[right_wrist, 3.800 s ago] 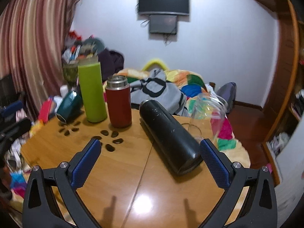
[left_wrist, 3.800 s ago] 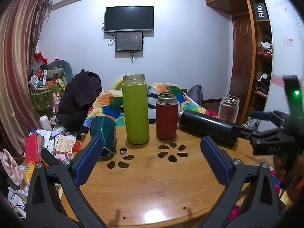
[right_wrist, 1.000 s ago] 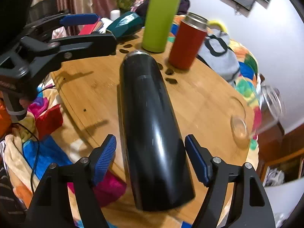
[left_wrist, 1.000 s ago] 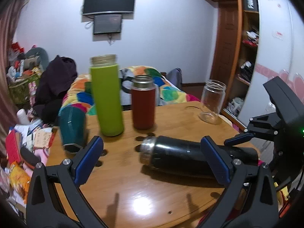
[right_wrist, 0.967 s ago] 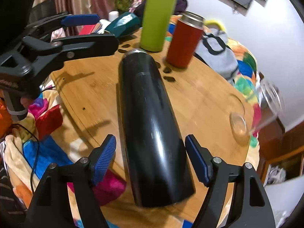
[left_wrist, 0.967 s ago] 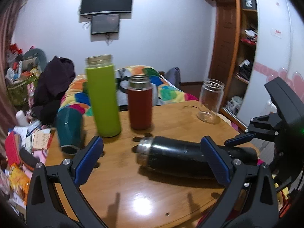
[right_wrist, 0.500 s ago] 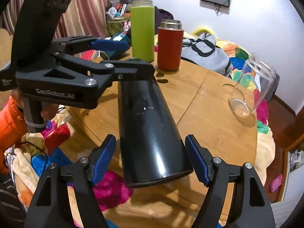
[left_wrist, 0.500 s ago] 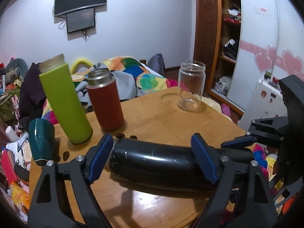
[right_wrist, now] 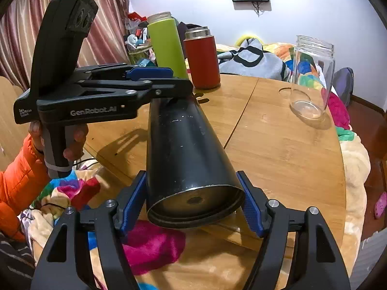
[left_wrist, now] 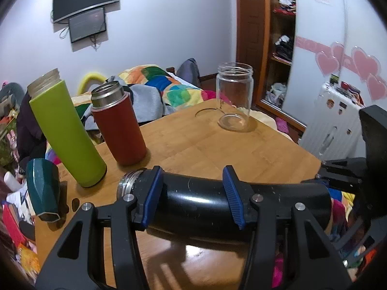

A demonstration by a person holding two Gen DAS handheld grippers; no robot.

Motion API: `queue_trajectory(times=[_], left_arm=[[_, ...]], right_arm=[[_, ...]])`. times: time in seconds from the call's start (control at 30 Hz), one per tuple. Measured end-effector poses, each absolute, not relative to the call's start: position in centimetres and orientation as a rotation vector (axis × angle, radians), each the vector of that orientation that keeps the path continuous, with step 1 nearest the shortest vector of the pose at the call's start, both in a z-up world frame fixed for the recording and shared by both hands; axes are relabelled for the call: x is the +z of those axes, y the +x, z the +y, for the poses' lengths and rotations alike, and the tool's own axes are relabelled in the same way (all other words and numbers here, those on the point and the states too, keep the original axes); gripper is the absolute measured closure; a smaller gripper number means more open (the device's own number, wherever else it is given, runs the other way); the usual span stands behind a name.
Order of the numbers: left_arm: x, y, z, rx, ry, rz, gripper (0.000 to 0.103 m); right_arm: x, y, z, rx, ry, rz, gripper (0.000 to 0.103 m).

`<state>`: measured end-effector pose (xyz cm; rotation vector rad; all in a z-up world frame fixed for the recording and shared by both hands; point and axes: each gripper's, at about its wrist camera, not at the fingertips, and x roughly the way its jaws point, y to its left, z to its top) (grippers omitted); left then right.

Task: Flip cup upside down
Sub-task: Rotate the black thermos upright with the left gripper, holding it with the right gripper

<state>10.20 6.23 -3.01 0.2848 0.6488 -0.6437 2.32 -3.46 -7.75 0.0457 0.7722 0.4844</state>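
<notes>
The black flask (left_wrist: 205, 200) is viewed side-on, close, by the left wrist camera, and base-on (right_wrist: 191, 159) by the right; the table (left_wrist: 205, 145) is shared.

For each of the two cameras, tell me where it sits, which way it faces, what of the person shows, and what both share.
Left wrist: on the left gripper, facing across the table toward the wardrobe; its pads clamp the black flask near its mouth.
Right wrist: on the right gripper, facing the curtain side; it grips the flask's base, and the person's left hand and orange sleeve show.
Shared: black flask, green bottle, red flask, glass jar.
</notes>
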Motion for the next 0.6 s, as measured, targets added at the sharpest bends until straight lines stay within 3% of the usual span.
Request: queue_trajectory(times=[0.1,0.17,0.23,0.47,0.6], left_arm=[[-2.3,10.0,6.8,-0.672,0.323,0.659,0.042],[-1.7,9.7,7.3,-0.672,0.363,0.651,0.018],[-1.2,9.4,7.6,-0.695,0.391,0.651,0.010],[-1.8,8.2,5.7,-0.694,0.653,0.676,0.010],[-2.3,7.6,4.7,-0.737,0.752,0.676,0.005]], right_arm=[[-7.7,2.4,-3.5,0.487,0.052,0.769,0.035],[-7.7,2.4,-3.6,0.491,0.057,0.770,0.035],[-7.8,2.4,-3.7,0.493,0.062,0.770,0.035],[-7.8,2.4,-3.8,0.500,0.089,0.771,0.036],[-7.8,2.4,-3.8,0.502,0.085,0.778,0.036]])
